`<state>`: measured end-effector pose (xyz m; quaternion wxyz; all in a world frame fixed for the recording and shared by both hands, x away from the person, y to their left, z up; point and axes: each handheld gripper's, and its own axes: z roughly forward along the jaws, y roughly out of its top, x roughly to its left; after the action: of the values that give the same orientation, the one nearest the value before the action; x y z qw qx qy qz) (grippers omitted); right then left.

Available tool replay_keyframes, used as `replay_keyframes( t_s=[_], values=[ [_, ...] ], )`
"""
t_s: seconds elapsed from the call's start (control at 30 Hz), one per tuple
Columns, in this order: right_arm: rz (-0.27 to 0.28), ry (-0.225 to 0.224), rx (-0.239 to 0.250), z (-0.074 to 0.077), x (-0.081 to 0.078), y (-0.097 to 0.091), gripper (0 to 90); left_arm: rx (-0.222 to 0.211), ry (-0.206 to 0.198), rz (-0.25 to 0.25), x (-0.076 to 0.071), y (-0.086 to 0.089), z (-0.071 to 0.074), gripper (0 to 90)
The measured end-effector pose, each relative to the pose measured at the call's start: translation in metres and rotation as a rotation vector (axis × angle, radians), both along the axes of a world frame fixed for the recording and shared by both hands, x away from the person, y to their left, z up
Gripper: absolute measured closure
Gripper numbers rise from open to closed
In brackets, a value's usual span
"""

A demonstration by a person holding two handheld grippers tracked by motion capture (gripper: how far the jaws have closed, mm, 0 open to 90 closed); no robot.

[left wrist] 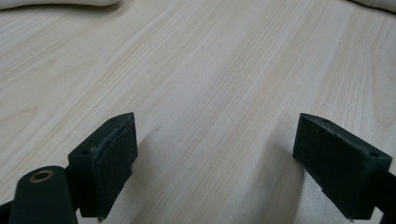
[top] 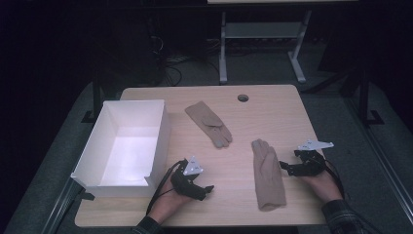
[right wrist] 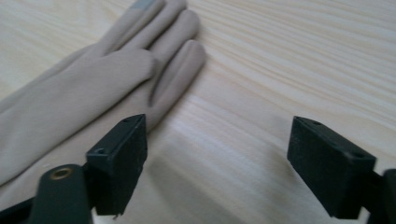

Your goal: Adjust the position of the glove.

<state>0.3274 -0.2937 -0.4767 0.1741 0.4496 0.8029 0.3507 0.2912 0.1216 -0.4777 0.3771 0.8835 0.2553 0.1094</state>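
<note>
Two beige gloves (top: 209,123) (top: 268,175), one white box (top: 127,144), two hand-held grippers (top: 206,190) (top: 285,166)

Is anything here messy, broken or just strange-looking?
Nothing looks broken or spilled. Two beige gloves, the far glove and the near glove, lie apart at different angles beside a white box.

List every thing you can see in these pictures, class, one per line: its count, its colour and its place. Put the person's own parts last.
Rectangular light wooden table: one, pale wood, centre of the high view, with a round hole near its far edge.
Open white rectangular box: one, white, on the table's left side, nothing seen inside.
Beige fabric gloves: two, beige; far glove at table centre, near glove lying flat just left of the right gripper.
White metal-framed desk: one, white, on the floor beyond the table.
Left gripper: black, open, near edge beside the box.
Right gripper: black, open, jaws by the near glove.
</note>
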Motion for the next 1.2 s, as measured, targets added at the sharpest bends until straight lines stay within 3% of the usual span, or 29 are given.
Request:
replay_keyframes(
  t_s=[0.23, 0.33, 0.4, 0.63, 0.77, 0.83, 1.2],
  values=[
    [-0.058, -0.005, 0.002, -0.006, 0.004, -0.006, 15.6, -0.003, -0.001, 0.012, 0.000, -0.001, 0.000, 14.0],
    [-0.057, -0.005, -0.005, -0.006, 0.005, -0.006, 13.9, -0.012, -0.006, 0.023, 0.000, -0.001, 0.000, 17.1],
    [-0.059, -0.002, -0.006, -0.006, 0.005, -0.006, 13.6, -0.023, -0.010, 0.034, 0.000, -0.003, 0.001, 26.3],
    [-0.057, -0.003, -0.005, -0.006, 0.005, -0.006, 13.6, 0.005, -0.004, 0.074, 0.003, -0.012, 0.010, 59.9],
    [-0.055, -0.004, -0.007, -0.006, 0.005, -0.006, 13.6, -0.001, 0.009, 0.090, 0.012, -0.016, 0.017, 82.6],
    [-0.055, -0.004, -0.006, -0.006, 0.005, -0.006, 13.6, -0.010, 0.018, 0.097, 0.019, -0.019, 0.020, 89.6],
    [-0.052, -0.005, -0.006, -0.006, 0.005, -0.006, 13.6, -0.034, 0.027, 0.140, 0.057, -0.034, 0.029, 89.8]
  ],
)
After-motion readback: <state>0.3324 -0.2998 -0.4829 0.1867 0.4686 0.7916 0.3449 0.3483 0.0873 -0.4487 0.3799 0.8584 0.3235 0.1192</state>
